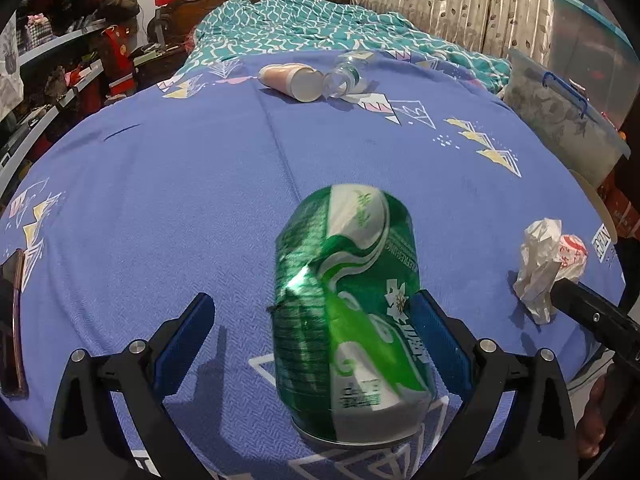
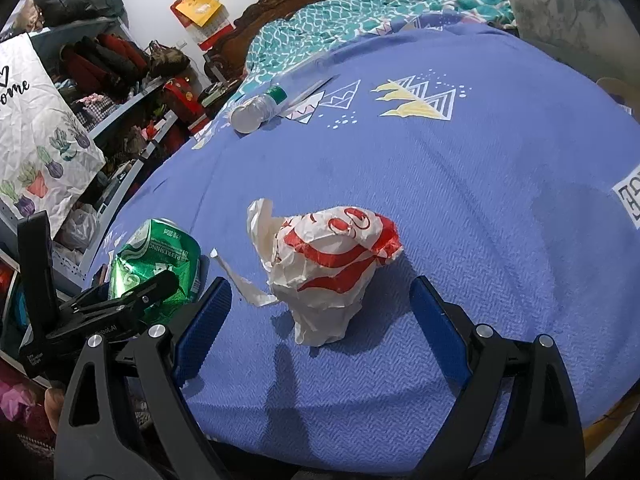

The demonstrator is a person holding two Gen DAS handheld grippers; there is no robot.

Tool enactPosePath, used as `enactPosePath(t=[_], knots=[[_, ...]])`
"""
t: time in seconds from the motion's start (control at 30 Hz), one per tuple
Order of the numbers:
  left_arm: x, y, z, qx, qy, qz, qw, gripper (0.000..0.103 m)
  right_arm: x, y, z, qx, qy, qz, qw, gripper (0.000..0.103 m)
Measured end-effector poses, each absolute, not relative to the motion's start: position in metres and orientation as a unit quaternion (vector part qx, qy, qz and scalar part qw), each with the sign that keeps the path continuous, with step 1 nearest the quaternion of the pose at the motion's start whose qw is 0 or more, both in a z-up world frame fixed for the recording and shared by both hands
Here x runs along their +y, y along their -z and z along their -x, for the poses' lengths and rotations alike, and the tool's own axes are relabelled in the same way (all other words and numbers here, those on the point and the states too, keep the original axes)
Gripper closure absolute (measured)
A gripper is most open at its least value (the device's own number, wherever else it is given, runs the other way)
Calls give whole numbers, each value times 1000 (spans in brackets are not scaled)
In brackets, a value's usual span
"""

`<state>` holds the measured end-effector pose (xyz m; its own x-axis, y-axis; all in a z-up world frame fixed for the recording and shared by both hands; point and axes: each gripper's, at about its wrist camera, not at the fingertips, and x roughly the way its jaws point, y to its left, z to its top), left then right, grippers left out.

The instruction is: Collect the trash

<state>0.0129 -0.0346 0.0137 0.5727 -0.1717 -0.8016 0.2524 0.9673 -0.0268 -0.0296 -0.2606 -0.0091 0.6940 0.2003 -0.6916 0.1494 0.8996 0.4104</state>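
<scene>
A dented green can point(image 1: 352, 312) lies on the blue bedspread point(image 1: 180, 208) between the fingers of my left gripper point(image 1: 312, 320). The jaws are open; the can rests against the right finger and leaves a gap to the left one. It also shows in the right wrist view point(image 2: 160, 260). A crumpled white and red wrapper point(image 2: 328, 272) lies between the open fingers of my right gripper point(image 2: 320, 304), which touch nothing. The wrapper also shows in the left wrist view point(image 1: 548, 260). A paper cup point(image 1: 292, 78) and a clear plastic bottle point(image 1: 344, 74) lie far up the bed.
A teal quilt point(image 1: 304, 24) is bunched at the headboard. Cluttered shelves point(image 1: 60, 72) stand left of the bed. A clear storage bin point(image 1: 560, 112) sits at the right. A phone point(image 1: 12, 320) lies at the bed's left edge.
</scene>
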Motion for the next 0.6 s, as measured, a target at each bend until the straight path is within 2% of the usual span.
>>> enactPosePath(t=[0.43,0.6], knots=[[-31,-2,-13,461,137,-13,877,7,-246,12,33,380,-2,-189,905,7],[-43,3,-5,453,131,-56,880,7,-238,14,34,375,11,-164,912,6]])
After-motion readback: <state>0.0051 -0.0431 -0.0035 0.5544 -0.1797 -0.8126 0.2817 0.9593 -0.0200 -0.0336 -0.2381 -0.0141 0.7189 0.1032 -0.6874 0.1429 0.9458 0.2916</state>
